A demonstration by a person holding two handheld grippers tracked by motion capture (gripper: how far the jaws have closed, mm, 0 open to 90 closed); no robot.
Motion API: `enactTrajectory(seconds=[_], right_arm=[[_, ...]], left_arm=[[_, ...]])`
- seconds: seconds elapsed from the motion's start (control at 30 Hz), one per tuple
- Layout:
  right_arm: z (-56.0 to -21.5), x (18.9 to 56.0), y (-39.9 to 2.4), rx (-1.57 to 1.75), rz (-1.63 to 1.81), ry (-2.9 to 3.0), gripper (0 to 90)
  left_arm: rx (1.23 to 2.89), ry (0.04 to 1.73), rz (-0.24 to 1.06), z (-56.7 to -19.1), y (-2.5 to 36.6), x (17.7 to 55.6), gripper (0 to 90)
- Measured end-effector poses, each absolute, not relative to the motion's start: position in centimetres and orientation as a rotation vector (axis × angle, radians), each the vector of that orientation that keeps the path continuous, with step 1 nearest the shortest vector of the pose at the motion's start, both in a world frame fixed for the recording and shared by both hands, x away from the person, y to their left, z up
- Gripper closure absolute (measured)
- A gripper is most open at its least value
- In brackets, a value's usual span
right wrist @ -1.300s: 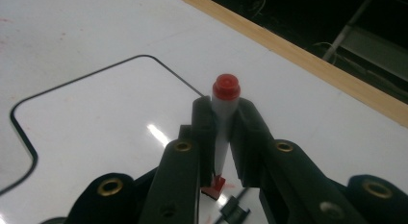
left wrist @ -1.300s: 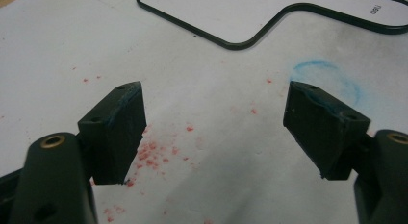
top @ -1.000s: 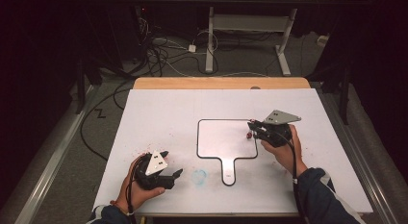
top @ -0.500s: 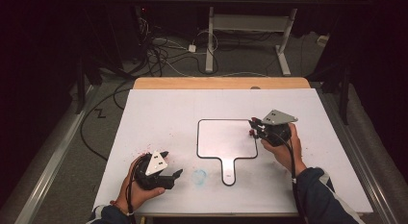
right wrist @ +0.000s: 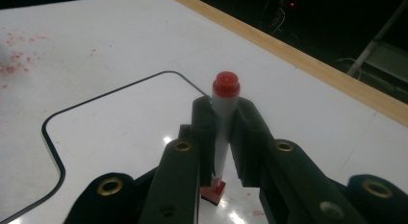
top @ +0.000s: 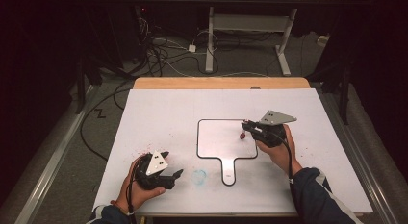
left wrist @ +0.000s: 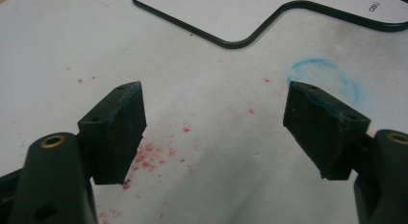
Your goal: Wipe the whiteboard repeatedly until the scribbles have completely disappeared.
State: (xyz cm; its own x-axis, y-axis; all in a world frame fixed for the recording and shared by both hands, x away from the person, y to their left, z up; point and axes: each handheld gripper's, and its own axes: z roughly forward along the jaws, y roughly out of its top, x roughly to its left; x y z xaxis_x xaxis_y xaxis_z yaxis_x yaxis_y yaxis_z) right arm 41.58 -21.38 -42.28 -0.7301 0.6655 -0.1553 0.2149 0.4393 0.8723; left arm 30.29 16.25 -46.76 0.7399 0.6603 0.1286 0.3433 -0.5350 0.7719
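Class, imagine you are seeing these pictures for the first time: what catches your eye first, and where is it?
The red-capped marker stands out first, clamped between the jaws of the right gripper over the right edge of the small handled whiteboard at the table's middle. Next, the left gripper rests open near the front left, beside red specks and a smudged blue ring on the white table.

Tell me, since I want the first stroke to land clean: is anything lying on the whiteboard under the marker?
Nothing visible does. The right gripper is shut on the red marker, held above the paddle-shaped whiteboard, whose surface looks bare. The left gripper sits open, apart from the board, near red specks and a blue ring.
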Motion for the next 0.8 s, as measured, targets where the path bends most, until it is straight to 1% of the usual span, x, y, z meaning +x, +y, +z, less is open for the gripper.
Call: enactTrajectory(seconds=[0.23,0.4,0.47,0.7,0.8], right_arm=[[-42.3,42.5,-22.3,0.765,1.082,2.113,81.7],[-42.2,42.3,-22.3,0.772,1.141,2.152,81.6],[-42.0,42.0,-22.1,0.754,1.113,2.165,81.7],[-41.8,41.9,-22.9,0.807,1.155,2.196,81.7],[-41.8,42.0,-22.7,0.795,1.107,2.17,81.7]], left_arm=[[2.169,0.757,0.525,-46.8,16.3,30.3,22.2],[2.172,0.757,0.521,-46.8,16.3,30.4,22.2],[2.173,0.755,0.521,-46.8,16.3,30.3,22.2],[2.169,0.758,0.517,-46.8,16.3,30.3,22.2],[2.171,0.753,0.52,-46.8,16.3,30.3,22.2]])
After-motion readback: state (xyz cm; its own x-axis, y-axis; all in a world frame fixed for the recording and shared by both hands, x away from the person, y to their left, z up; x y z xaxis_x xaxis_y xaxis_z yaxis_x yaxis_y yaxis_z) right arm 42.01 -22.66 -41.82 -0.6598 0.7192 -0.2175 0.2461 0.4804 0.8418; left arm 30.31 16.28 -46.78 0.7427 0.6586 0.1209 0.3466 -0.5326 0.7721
